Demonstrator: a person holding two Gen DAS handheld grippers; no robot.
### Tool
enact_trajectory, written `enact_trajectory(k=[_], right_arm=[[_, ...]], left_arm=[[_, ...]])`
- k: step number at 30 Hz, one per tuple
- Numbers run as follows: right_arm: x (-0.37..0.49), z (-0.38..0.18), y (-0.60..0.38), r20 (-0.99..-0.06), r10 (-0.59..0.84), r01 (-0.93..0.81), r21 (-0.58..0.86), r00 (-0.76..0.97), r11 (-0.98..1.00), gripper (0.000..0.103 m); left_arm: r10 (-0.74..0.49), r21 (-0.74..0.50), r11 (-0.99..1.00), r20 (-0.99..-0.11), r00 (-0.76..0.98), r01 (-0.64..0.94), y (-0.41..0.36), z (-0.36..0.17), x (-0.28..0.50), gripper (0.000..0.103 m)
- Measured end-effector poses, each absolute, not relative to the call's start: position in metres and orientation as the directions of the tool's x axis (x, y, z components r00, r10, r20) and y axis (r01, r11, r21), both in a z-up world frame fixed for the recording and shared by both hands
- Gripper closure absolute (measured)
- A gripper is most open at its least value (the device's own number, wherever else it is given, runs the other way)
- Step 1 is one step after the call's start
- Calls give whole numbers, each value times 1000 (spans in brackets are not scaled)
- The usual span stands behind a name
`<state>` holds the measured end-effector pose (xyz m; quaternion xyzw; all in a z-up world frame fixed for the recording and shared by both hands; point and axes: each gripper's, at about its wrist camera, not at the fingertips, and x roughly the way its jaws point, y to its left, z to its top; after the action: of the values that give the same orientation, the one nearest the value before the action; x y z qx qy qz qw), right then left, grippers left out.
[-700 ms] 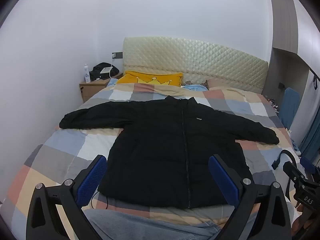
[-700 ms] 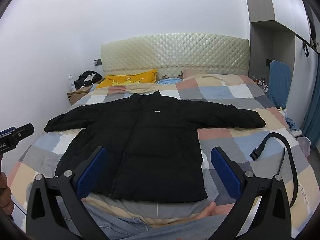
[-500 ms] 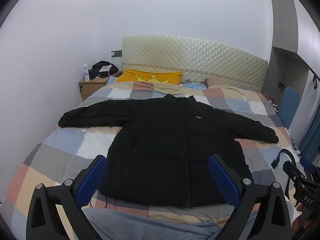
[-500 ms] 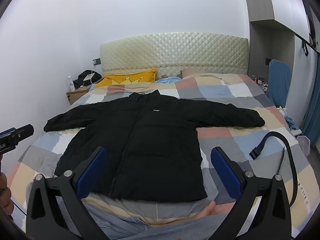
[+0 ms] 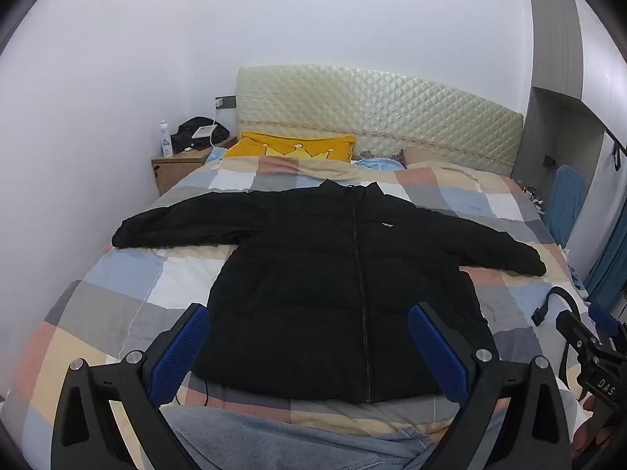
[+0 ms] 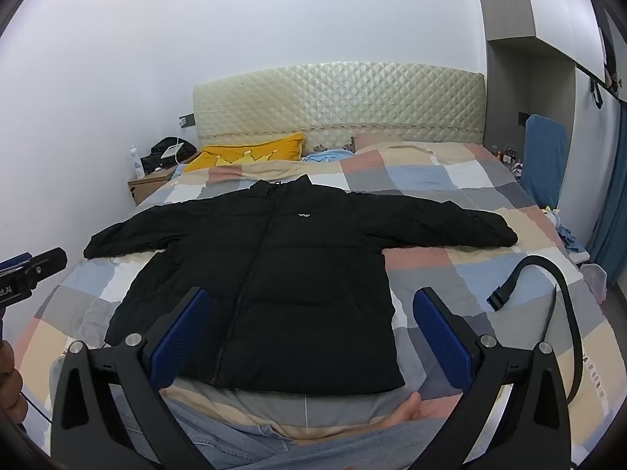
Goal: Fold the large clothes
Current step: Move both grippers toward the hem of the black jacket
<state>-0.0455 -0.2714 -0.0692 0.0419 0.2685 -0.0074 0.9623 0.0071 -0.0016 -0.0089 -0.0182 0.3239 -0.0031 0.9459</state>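
Both claws hang released above the near edge of the bed, the left claw and the right claw gripping nothing. Between them, the black jacket lies flat, zipped, sleeves spread wide. Folding looks unstarted; next probably means pinching a sleeve and carrying it inward.

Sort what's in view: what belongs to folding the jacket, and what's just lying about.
For the job: black jacket, spread flat on the checked bedspread; left gripper and right gripper, both open and empty.

Lying about: black strap, yellow pillow, bottle on the nightstand.
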Motion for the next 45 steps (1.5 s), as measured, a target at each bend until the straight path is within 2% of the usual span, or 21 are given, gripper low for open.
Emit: enact_trajectory(k=[45], right_arm=[[-42, -63, -276, -520, -15, 60, 70, 854, 996, 0]], left_arm=[[-46, -54, 998, -611, 790, 17, -3, -10, 1, 1]])
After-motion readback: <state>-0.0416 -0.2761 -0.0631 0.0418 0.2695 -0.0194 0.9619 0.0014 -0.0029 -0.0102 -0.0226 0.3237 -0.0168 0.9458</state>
